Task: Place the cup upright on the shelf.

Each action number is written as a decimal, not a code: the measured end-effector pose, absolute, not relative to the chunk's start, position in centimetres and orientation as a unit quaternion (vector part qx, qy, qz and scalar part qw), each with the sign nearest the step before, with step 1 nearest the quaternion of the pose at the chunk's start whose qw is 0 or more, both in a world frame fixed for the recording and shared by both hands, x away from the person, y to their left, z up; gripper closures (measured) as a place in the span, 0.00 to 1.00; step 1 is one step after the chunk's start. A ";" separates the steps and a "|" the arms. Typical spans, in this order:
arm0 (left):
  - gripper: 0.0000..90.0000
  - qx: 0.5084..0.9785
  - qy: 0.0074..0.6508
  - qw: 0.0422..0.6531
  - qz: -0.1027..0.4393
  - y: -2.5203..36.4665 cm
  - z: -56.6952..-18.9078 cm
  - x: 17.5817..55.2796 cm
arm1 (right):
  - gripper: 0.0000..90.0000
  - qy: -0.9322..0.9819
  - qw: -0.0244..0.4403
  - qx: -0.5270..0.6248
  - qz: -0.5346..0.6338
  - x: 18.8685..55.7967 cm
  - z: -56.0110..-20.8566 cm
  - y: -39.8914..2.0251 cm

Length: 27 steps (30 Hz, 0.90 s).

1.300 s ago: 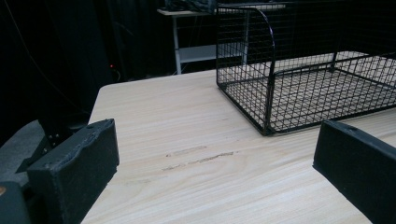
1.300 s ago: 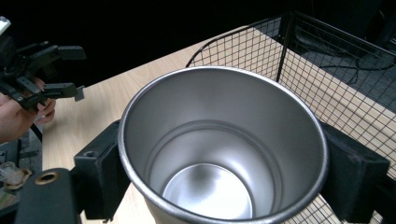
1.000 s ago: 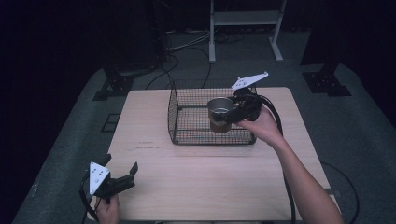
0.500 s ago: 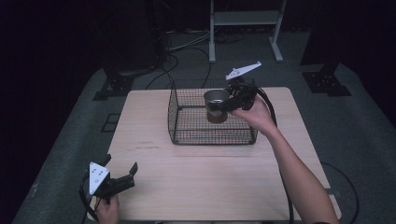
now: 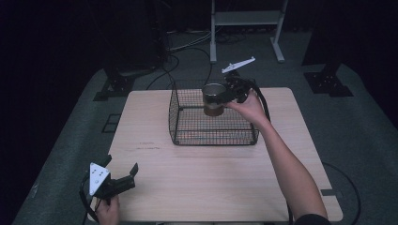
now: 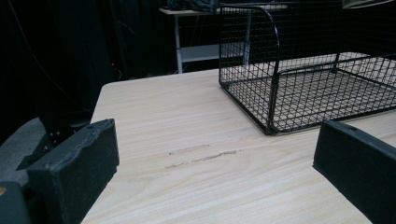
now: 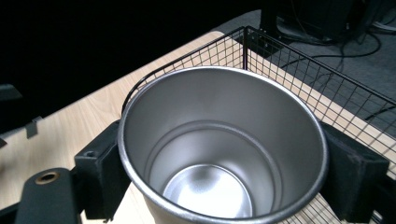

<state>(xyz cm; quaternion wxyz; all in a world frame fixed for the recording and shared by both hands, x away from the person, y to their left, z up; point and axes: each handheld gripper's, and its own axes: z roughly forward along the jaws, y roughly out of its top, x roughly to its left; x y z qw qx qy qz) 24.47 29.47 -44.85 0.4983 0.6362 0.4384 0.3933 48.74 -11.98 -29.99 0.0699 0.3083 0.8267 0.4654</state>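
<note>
Steel cup (image 5: 213,98) held aloft over the wire basket (image 5: 213,138) — pickup done, placement (if that is the aim) still ahead.
The right gripper (image 5: 224,95) pinches its sides; the left gripper (image 5: 123,174) rests spread and empty near the table (image 5: 211,183) corner.

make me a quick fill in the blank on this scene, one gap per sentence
1. The right gripper is shut on a metal ____.
2. The cup is held above the wire ____.
3. The left gripper's jaws are ____.
4. Inside, the cup is ____.

Missing words: cup; basket; open; empty
</note>
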 end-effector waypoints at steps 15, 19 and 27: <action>0.00 0.634 0.441 0.498 0.395 29.7 -44.9 24.6 | 0.16 0.827 0.075 0.351 0.433 52.2 -33.1 -11.5; 0.00 0.633 0.441 0.497 0.397 29.7 -44.9 24.5 | 0.16 0.829 0.080 0.360 0.421 52.9 -34.1 -11.1; 0.00 0.632 0.442 0.501 0.393 29.7 -44.9 24.5 | 0.16 0.840 0.084 0.358 0.400 53.6 -35.6 -10.2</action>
